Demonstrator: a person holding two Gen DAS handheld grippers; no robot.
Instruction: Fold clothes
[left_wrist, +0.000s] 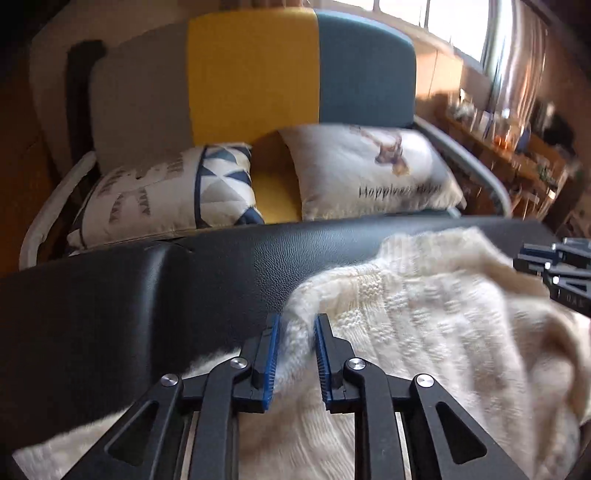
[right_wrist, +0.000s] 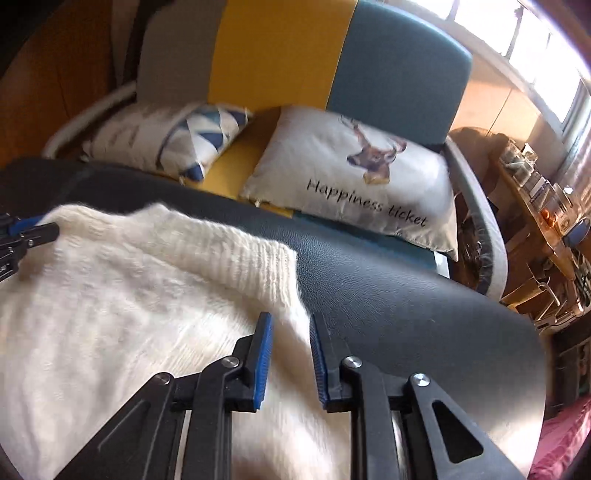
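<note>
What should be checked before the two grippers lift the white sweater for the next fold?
1. Left gripper has sweater fabric between its fingers: ok; firmly pinched, cannot tell.
2. Right gripper straddles the sweater's right edge near the ribbed hem: ok; closed on it, cannot tell.
3. Grippers on opposite sides of the garment: ok.
4. Sweater lying flat: not ok, bunched and folded over.
5. Black padded surface free beside the sweater: ok.
6. Cushions away from the work surface: ok.
</note>
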